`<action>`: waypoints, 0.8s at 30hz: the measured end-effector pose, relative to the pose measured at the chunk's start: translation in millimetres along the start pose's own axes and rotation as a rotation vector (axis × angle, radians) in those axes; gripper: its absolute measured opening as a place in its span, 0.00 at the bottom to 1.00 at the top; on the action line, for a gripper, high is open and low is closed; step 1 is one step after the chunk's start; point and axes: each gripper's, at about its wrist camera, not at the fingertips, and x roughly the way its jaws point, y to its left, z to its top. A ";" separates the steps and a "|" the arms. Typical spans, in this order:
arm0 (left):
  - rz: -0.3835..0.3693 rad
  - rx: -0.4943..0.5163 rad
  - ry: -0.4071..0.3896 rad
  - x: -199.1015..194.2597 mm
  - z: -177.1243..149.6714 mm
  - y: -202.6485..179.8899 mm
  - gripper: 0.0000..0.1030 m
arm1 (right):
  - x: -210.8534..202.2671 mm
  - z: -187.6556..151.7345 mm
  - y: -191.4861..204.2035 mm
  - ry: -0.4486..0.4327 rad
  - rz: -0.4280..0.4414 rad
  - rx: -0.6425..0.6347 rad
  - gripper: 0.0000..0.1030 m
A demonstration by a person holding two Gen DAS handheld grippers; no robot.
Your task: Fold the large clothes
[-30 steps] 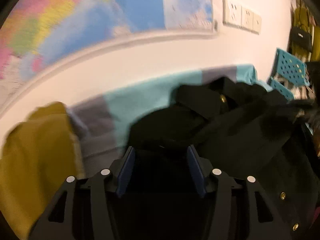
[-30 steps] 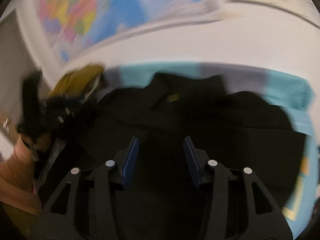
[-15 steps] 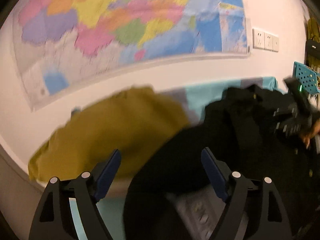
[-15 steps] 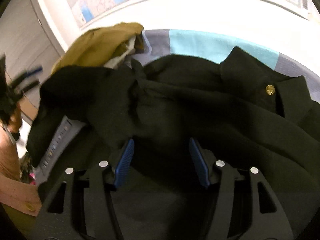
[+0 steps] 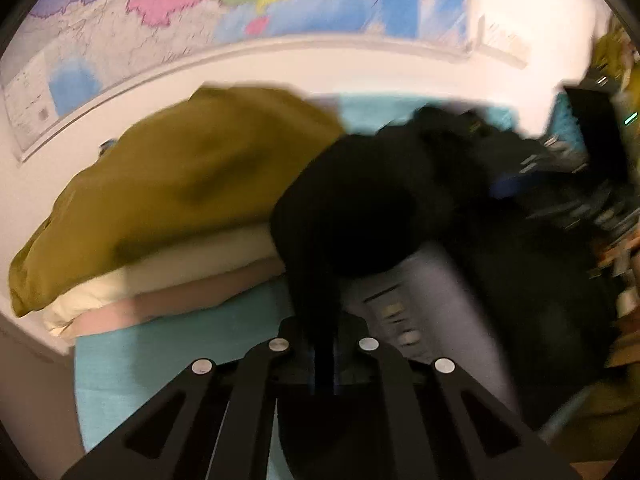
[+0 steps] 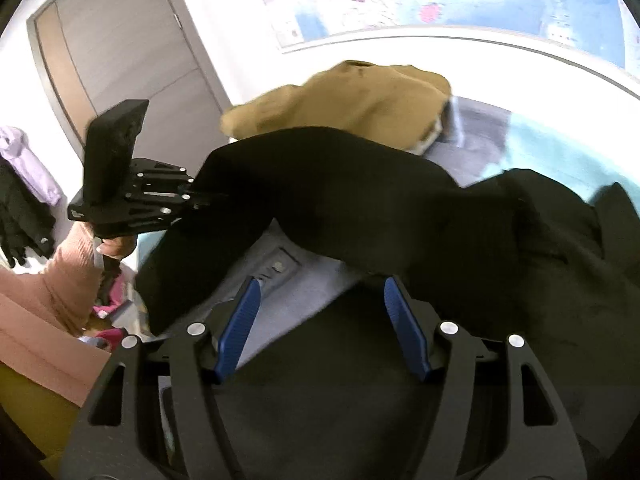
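Observation:
A large black coat (image 6: pixel 360 392) with a grey lining (image 6: pixel 292 276) lies on a teal and grey cover (image 6: pixel 532 148). My left gripper (image 5: pixel 324 344) is shut on the black sleeve (image 5: pixel 360 208) and holds it pulled out to the left; it also shows in the right wrist view (image 6: pixel 200 196), gripping the sleeve end (image 6: pixel 320 184). My right gripper (image 6: pixel 320 328) is open just above the coat body, with the grey lining between its blue pads (image 6: pixel 240 324).
A mustard garment (image 5: pixel 180 184) lies on cream and pink folded layers (image 5: pixel 168 276) at the back left, also seen in the right wrist view (image 6: pixel 360 96). A wall map (image 5: pixel 240 4) hangs behind. A door (image 6: pixel 120 48) and hanging clothes (image 6: pixel 24 184) are left.
My left gripper has closed on the black sleeve and pulled it out to the left. My right gripper has opened wider and stays over the coat body.

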 end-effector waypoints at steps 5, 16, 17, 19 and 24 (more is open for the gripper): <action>-0.238 0.048 -0.144 -59.5 29.4 -32.4 0.03 | -29.0 -2.6 -3.4 -0.073 0.047 0.040 0.63; -0.635 0.094 -0.026 6.9 132.7 -156.5 0.05 | -144.5 -59.2 -41.1 -0.284 0.042 0.195 0.73; -0.638 0.086 0.003 20.3 137.8 -164.7 0.06 | -152.1 -68.4 -46.8 -0.290 0.023 0.222 0.74; -0.609 0.081 0.069 52.8 142.0 -182.0 0.16 | -160.6 -86.4 -56.1 -0.288 -0.008 0.275 0.77; -0.593 -0.044 0.078 82.3 144.5 -167.5 0.58 | -150.3 -104.9 -61.4 -0.249 -0.047 0.325 0.86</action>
